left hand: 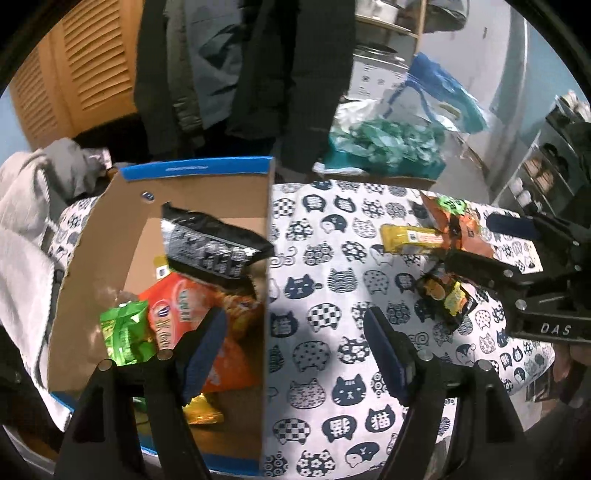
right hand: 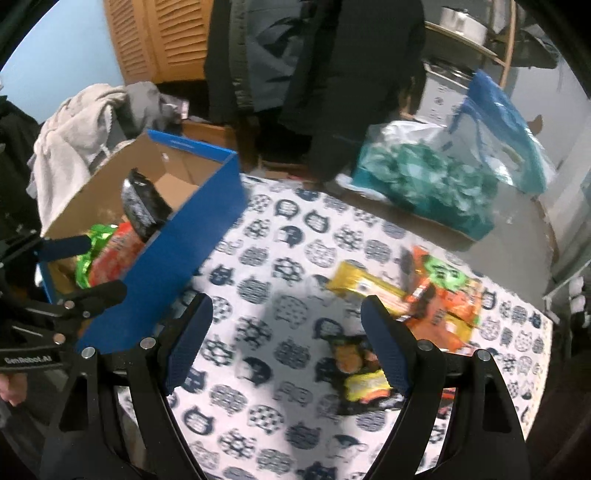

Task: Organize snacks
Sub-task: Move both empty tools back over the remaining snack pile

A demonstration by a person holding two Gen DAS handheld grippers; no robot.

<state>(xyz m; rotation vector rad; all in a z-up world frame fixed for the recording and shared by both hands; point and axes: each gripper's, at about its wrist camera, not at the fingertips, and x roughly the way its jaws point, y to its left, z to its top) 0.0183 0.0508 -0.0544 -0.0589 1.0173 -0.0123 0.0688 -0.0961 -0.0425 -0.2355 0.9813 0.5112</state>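
The right gripper reads "DAS"; the left gripper reads "GenRobot.AI"; the cat-print cloth shows "猫".

**Around the cat-print cloth**

A white cloth printed with navy cat faces covers the counter. Beyond its far edge hang dark coats, with a louvred wooden door to their left. At the far left lies a heap of pale grey fleece. At the far right sits a bag of teal wrapped pieces, a blue plastic bag behind it, and shelving with metal pots above.
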